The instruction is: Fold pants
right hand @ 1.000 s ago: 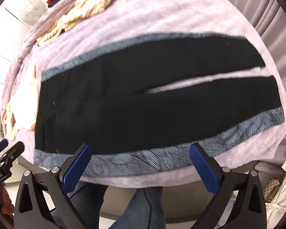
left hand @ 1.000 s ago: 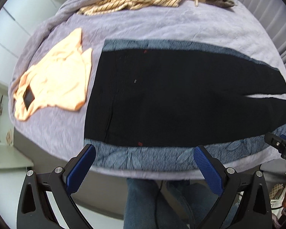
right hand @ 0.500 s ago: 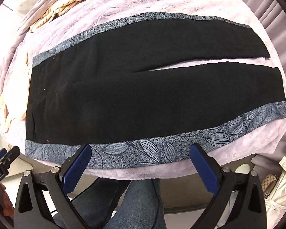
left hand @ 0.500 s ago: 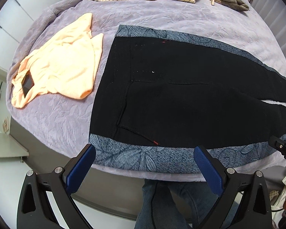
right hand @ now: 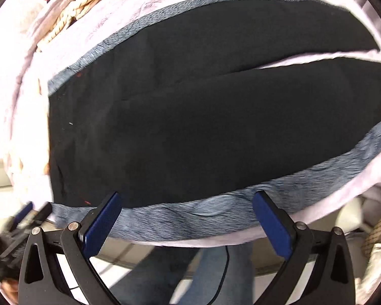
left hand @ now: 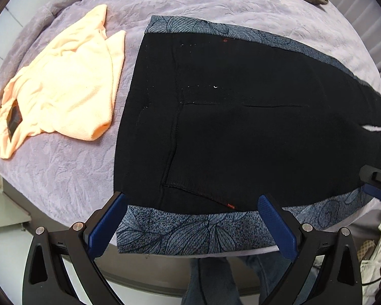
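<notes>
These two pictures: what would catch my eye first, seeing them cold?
The big black pants with blue leaf-patterned side stripes, spread flat across the lilac bedspread. Beside the waistband lies a crumpled peach top. In front, the open left claw and right claw hang at the near stripe.

Black pants (left hand: 241, 127) with blue-grey leaf-print bands; peach top (left hand: 63, 89); lilac bedspread (left hand: 63, 172).
</notes>
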Demonstrator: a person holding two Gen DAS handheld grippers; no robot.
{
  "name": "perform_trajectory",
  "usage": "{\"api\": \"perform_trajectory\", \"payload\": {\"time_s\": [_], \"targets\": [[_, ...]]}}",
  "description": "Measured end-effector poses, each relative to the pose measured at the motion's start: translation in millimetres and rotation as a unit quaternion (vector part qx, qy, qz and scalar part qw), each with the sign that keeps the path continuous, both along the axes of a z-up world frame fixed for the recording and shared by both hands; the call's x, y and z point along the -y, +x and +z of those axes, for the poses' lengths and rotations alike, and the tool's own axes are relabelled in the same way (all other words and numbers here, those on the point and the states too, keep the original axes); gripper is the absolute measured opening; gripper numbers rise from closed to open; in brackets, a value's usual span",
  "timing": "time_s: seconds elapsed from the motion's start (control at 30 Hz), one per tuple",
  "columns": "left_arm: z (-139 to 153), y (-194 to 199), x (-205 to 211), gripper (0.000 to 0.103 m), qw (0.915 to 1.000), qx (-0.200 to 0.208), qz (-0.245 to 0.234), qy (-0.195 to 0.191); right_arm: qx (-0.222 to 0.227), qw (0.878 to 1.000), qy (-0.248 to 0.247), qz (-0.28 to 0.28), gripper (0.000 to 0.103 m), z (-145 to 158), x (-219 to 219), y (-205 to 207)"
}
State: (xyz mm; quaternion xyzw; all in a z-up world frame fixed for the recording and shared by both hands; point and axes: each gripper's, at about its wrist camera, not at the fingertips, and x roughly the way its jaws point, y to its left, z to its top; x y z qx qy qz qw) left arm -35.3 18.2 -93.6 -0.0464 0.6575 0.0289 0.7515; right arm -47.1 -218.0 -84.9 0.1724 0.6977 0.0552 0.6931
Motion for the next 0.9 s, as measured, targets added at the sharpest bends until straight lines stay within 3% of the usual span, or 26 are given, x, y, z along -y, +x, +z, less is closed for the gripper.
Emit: {"api": "perform_trajectory", "payload": {"time_s": [0.1,0.2,0.27,0.3,0.33,0.6,0.73,0.8,0.9], "targets": [[-5,3,-17,0.103,0.9982,0.014,0.038,-0.045,0.005,0.997,0.069,-0.027,0.103,-4,3,5],[-12,4,-32,0.103,0.9954,0.018,0.057,-0.075,0.012,0.987,0.151,-0.059,0.102,-10,9,8],[-14,1,-37,0.103,0.9948,0.025,0.054,-0.083,0.007,0.979,0.192,-0.067,0.086,-18,10,4],[-14,-1,-39,0.103,0.9944,0.029,0.052,-0.088,0.000,0.974,0.214,-0.069,0.064,-23,12,0],[-16,-3,-41,0.103,0.9937,0.031,0.051,-0.095,-0.011,0.969,0.236,-0.072,0.057,-30,13,-5],[-15,-37,-51,0.103,0.9881,0.023,0.062,-0.139,-0.061,0.957,0.280,-0.036,0.057,-59,3,-52],[-20,-55,-55,0.103,0.9867,0.008,0.058,-0.151,-0.083,0.957,0.277,-0.029,0.057,-73,-5,-74],[-26,-63,-55,0.103,0.9873,-0.006,0.056,-0.149,-0.075,0.956,0.280,-0.044,0.059,-81,-10,-75],[-27,-71,-55,0.103,0.9858,-0.015,0.058,-0.157,-0.034,0.945,0.321,-0.063,0.059,-70,-15,-67]]}}
